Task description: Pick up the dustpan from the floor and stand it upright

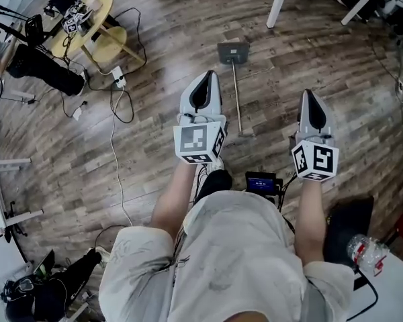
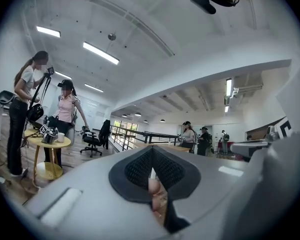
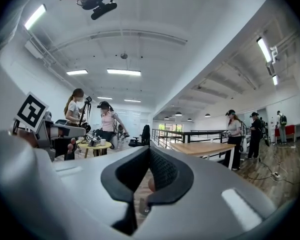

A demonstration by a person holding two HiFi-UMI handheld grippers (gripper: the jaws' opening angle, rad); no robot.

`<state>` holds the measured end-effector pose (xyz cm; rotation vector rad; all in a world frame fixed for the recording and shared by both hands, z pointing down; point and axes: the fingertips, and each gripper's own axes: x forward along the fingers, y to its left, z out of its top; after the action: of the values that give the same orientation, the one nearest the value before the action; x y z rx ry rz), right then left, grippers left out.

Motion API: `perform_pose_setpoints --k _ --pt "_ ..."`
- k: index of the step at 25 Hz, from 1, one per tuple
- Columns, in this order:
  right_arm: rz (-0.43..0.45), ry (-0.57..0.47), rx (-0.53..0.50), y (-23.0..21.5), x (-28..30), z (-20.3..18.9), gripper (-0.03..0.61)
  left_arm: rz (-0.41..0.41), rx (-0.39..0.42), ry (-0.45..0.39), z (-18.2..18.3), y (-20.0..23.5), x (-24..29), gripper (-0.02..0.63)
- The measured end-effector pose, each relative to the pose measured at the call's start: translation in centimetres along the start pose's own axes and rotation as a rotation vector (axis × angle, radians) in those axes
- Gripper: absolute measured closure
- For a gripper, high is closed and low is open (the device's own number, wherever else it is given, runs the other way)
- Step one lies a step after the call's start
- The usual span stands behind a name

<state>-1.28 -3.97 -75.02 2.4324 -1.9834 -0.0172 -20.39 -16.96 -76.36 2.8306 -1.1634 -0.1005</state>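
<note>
The grey dustpan lies flat on the wooden floor, its long thin handle running back toward me. It sits ahead of and between my two grippers, touched by neither. My left gripper is held level to the left of the handle, jaws together and nothing in them. My right gripper hangs to the right of the handle's near end, also shut and empty. In the left gripper view and the right gripper view the black pads meet at the tip. Neither gripper view shows the dustpan.
A round yellow table with gear on it stands at the upper left, with cables and a power strip on the floor beside it. White table legs stand beyond the dustpan. A black bag lies by my right foot. Several people stand farther off.
</note>
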Motion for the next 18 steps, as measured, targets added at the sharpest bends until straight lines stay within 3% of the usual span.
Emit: perform_pose_setpoints --k 3,6,10,14,18 --pt "-0.011 0.01 -0.01 2.0 8.7 0.8 0.572 -0.014 -0.012 0.011 0.7 6.5 6.7 0.594" --pt "-0.017 0.016 -0.015 0.4 14.2 0.7 0.572 -0.023 -0.02 0.02 0.4 8.1 12.3 0.594" --pt "0.001 0.017 -0.009 -6.4 20.1 -0.2 0.572 -0.024 -0.015 0.029 -1.0 4.9 20.7 0.594" --pt "0.046 0.01 -0.002 -14.9 23.6 -2.0 0.572 0.025 -0.021 0.017 -3.6 -0.1 27.0 0.594" --pt "0.085 0.017 0.02 -21.0 26.8 -6.5 0.572 0.085 -0.01 0.02 -8.4 -2.5 31.7 0.594"
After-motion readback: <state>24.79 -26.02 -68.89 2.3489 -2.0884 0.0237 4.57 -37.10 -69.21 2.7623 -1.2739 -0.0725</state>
